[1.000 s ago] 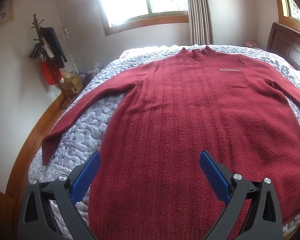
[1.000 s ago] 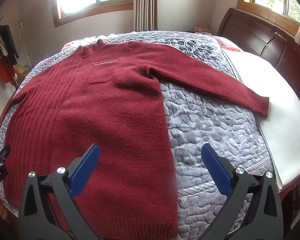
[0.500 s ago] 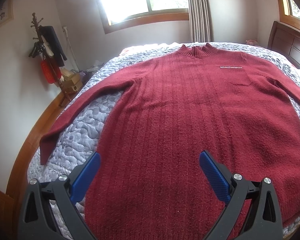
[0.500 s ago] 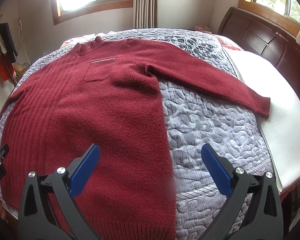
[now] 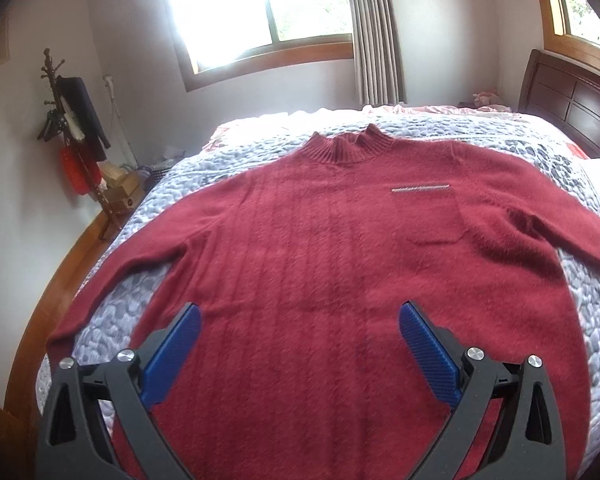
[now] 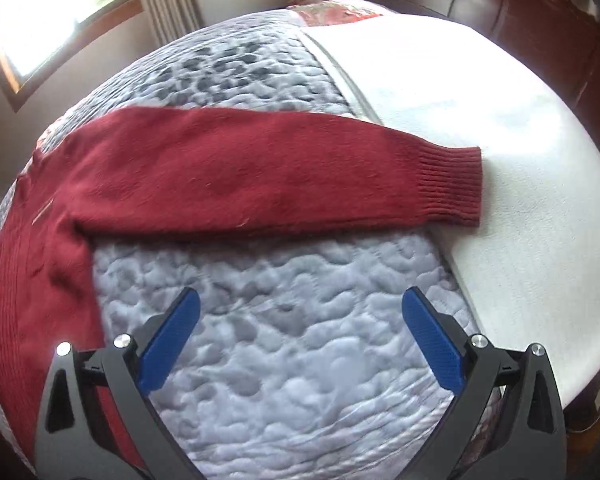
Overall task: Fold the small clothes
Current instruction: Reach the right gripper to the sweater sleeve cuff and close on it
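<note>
From the left wrist view, a dark red sweater is lying flat and face up on the quilt of the bed, its ribbed collar pointing toward the window and both sleeves spreading out to the sides. A chest pocket with a pale trim strip is showing on the right half of the front. The left tongs are hovering over the lower body of the sweater with their blue pads spread wide, gripping nothing. A coat rack is standing by the wall at the left, and a dark headboard is rising at the right. From the right wrist view, the sweater's sleeve is stretching across the quilt, its ribbed cuff resting on a white sheet that is covering the right part of the bed. The right tongs are also standing wide apart and empty, hanging over bare quilt on the near side of the sleeve, clear of the red knit, with the sweater's body lying off to the left.
</note>
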`<state>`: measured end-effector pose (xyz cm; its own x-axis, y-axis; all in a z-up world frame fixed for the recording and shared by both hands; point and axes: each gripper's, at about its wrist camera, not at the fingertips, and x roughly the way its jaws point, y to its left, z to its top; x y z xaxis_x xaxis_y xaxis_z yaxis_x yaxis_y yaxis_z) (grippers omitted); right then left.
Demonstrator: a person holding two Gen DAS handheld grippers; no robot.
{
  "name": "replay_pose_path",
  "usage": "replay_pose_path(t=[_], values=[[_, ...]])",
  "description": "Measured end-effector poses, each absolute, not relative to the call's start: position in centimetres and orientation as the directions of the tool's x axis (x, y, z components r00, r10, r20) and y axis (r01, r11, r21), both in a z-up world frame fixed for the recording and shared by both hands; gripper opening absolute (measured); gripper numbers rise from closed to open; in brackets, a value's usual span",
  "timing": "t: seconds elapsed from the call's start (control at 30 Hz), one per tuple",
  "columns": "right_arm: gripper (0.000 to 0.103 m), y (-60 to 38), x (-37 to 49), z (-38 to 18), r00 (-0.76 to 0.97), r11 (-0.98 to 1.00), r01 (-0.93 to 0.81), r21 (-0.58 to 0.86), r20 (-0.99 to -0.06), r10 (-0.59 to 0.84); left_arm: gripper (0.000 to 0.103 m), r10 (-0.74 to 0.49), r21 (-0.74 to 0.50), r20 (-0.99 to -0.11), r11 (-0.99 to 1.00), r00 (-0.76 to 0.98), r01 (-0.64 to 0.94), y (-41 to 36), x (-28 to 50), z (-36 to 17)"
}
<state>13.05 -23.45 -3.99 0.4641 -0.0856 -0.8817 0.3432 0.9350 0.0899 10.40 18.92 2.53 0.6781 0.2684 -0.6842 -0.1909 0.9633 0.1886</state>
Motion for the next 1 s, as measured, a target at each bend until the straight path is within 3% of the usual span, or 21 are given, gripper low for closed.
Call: replay_pose_path(t=[0.07,0.2,0.33,0.37,0.43,0.6,0.67,0.73,0.83,1.0], values=[[0.1,-26.5,14.1,-4.0,0.456,0.913,0.393,0.108,-0.885,-0.092,0.099,0.249,0.173,-0.689,0.968,0.681,-0.18,17.8,11.8,2.6],[0.1,-31.9,16.5,-4.1,0.399,0.881,0.473,0.013,-0.895,-0.201,0.099,0.242,0.182,-0.685,0.97,0.687,-0.161,15.5,14.1,2.5],[0.098,-36.2,18.4,-5.8,0.363,0.885,0.461,0.058,-0.923,-0.128,0.099,0.23,0.179,-0.688,0.973,0.688,-0.147,13.8,15.7,2.0],[0.095,-36.9,18.7,-6.2,0.369,0.888,0.449,0.099,-0.926,-0.083,0.099,0.229,0.18,-0.688,0.973,0.689,-0.143,13.5,16.0,1.9],[0.072,-38.4,19.0,-7.2,0.367,0.879,0.448,0.164,-0.93,-0.014,0.099,0.232,0.191,-0.686,0.972,0.689,-0.137,12.8,16.4,1.4],[0.07,-40.5,19.3,-7.4,0.423,0.875,0.409,0.259,-0.904,0.069,0.099,0.233,0.214,-0.696,0.97,0.679,-0.114,11.9,16.9,0.1],[0.048,-40.8,19.5,-7.5,0.419,0.887,0.391,0.245,-0.906,0.066,0.099,0.232,0.217,-0.698,0.97,0.678,-0.108,11.7,16.9,-0.1],[0.019,-41.2,19.5,-7.7,0.413,0.889,0.385,0.247,-0.908,0.073,0.099,0.229,0.217,-0.697,0.971,0.679,-0.105,11.7,16.9,-0.2],[0.01,-41.6,19.3,-7.6,0.431,0.883,0.375,0.282,-0.896,0.103,0.099,0.233,0.226,-0.694,0.969,0.682,-0.101,11.9,16.8,-0.3],[0.009,-40.5,18.7,-4.4,0.505,0.885,0.367,0.286,-0.861,0.069,0.099,0.256,0.234,-0.695,0.964,0.672,-0.124,13.7,17.0,-0.4]])
